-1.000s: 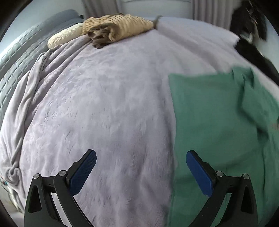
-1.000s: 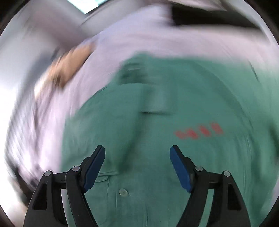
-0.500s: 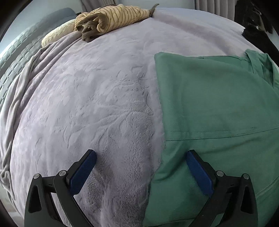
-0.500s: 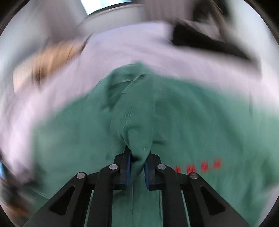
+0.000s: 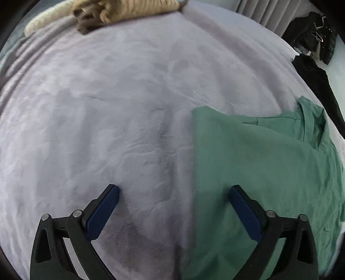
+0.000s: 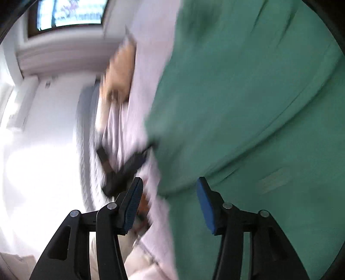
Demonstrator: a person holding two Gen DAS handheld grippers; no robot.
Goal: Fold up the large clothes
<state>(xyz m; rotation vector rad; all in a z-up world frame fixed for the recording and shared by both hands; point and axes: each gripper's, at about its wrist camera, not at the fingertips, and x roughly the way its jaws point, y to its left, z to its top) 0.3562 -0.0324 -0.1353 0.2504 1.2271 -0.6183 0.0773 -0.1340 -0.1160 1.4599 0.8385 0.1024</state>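
A green shirt (image 5: pixel 258 172) lies spread on the grey plush blanket (image 5: pixel 118 107) of a bed, collar toward the far right. My left gripper (image 5: pixel 173 189) points down over the shirt's left edge. One pad is over blanket, the other over green cloth, and the jaws are closing with nothing pinched. In the blurred, tilted right wrist view the green shirt (image 6: pixel 237 97) fills the right side. My right gripper (image 6: pixel 170 181) is opening by the shirt's edge, its pads clear of the cloth.
A beige striped bundle of clothes (image 5: pixel 129 8) lies at the bed's far end. Black garments (image 5: pixel 312 71) hang off the right edge, and a black jacket (image 5: pixel 317 32) hangs behind them. A dark blurred shape (image 6: pixel 127 170) sits just ahead of the right gripper.
The right gripper, shut on a fold of the green shirt half a second ago, has let go and opened, and its view has rolled. The left gripper has sunk toward the shirt's left edge.
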